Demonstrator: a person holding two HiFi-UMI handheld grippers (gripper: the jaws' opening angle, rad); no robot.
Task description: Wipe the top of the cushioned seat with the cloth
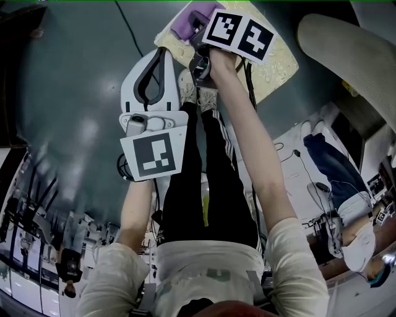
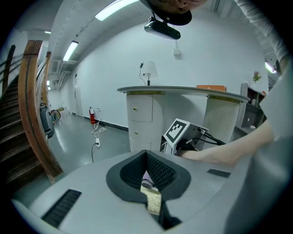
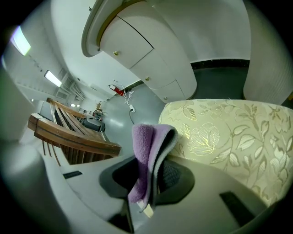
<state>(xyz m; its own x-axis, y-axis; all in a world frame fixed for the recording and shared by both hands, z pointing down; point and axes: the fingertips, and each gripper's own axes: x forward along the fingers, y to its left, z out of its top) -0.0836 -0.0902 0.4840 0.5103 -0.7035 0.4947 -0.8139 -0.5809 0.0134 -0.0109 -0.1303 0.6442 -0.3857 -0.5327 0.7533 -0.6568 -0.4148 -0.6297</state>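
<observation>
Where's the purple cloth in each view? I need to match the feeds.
Head view: top centre, the cloth held by the right gripper at the cushioned seat.
Left gripper view: cloth is only a lilac sliver, low centre, seen through the jaw gap.
Right gripper view: cloth at centre, pinched between the jaws.
Shared landmark: the seat's gold floral cover.
</observation>
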